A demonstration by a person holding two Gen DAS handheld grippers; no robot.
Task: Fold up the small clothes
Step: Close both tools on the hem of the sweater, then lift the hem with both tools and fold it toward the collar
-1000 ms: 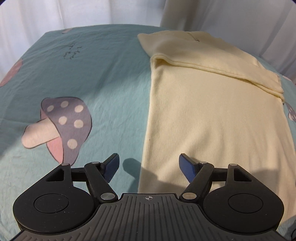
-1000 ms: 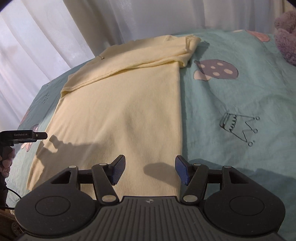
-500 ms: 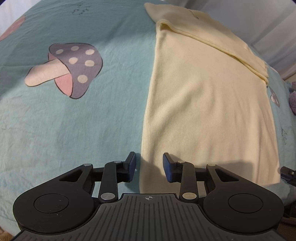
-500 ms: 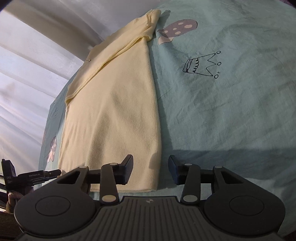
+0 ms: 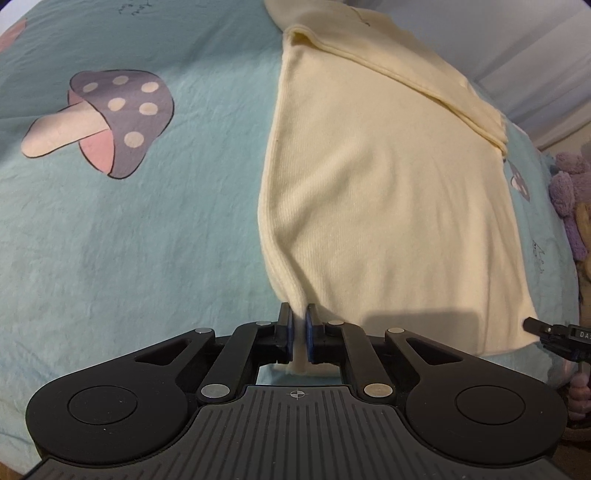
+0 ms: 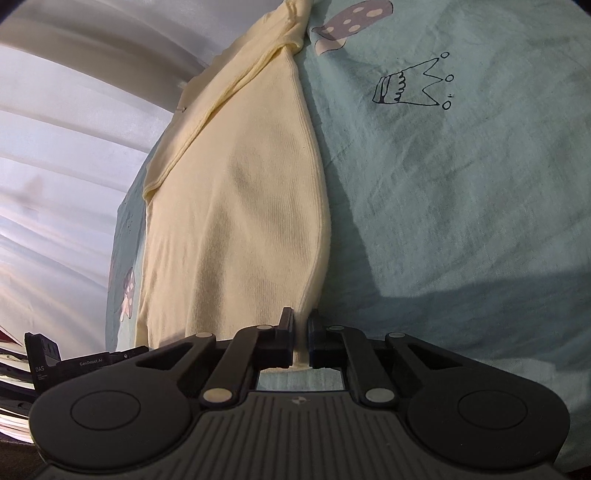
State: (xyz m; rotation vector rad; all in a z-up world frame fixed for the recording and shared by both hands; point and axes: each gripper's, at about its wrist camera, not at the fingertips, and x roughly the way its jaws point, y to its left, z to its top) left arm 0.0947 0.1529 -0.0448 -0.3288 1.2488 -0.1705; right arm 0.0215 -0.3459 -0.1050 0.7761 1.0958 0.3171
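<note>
1. Here, the sheet (image 5: 129, 258), a pale teal cloth with fine creases, covers the whole work surface; it carries a mushroom print (image 5: 107, 120) with a spotted grey cap, pink underside and cream stalk.
2. Garment (image 5: 388, 192): a pale yellow ribbed knit, lying flat on the sheet and running away from both cameras. Its far end bears a folded band crossing the width.
3. Left gripper (image 5: 299, 332): fingers drawn together on the near left corner of the garment, with only a thin strip of fabric between the blue pads. Cloth rises in taut ridges from the pinch.
4. Right gripper (image 6: 302, 339): fingers likewise clamped on the near right corner of the garment; a narrow strip of yellow cloth shows between them, and the side hem curves up into the grasp.
5. Crown drawing (image 6: 413, 86): a black line sketch printed on the sheet, right of the garment in the right wrist view. A second mushroom print (image 6: 351, 20) lies near the garment's far corner.
6. Curtain (image 6: 74, 147): white, softly pleated, hanging past the far edge of the surface.
7. Plush toy (image 5: 570, 192): purple, at the right margin of the left wrist view, beside the sheet.
8. Each gripper appears at the edge of the other's view, at the garment's near hem.
</note>
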